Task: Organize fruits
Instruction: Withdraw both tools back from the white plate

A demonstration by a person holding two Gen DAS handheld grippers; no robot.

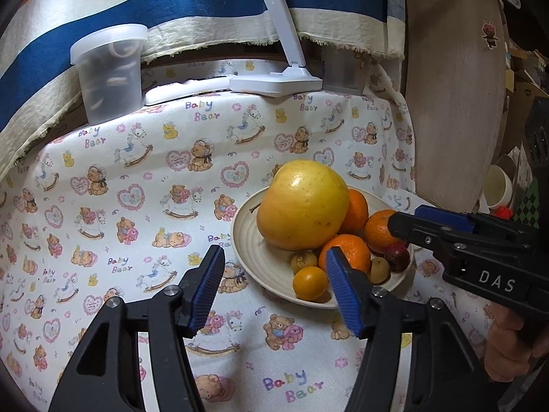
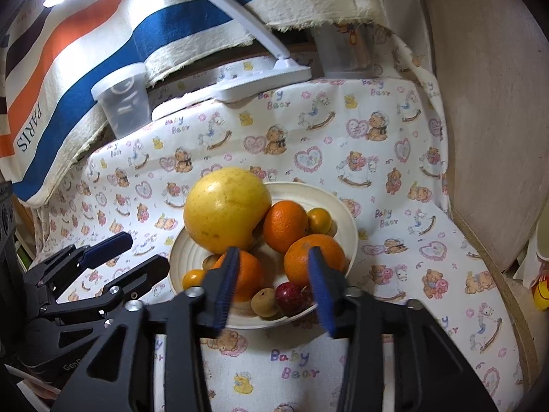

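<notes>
Both grippers are released and hold nothing: the left gripper hovers over the table beside the cream ridged plate, while the right gripper hangs right above its near rim. The fruits lie piled on this plate, the big yellow pomelo at the back left. The small dark red fruit sits just ahead between the right gripper's blue pads, so I judge the right hand is nearer.

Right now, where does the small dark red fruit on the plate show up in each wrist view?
Left wrist view: the dark red fruit lies right of centre, at the plate's right side, below an orange and near the right gripper.
Right wrist view: it sits low in the centre, at the plate's near edge, seen between the right gripper's open fingers.
Shared landmark: the big yellow pomelo on the same plate.
</notes>
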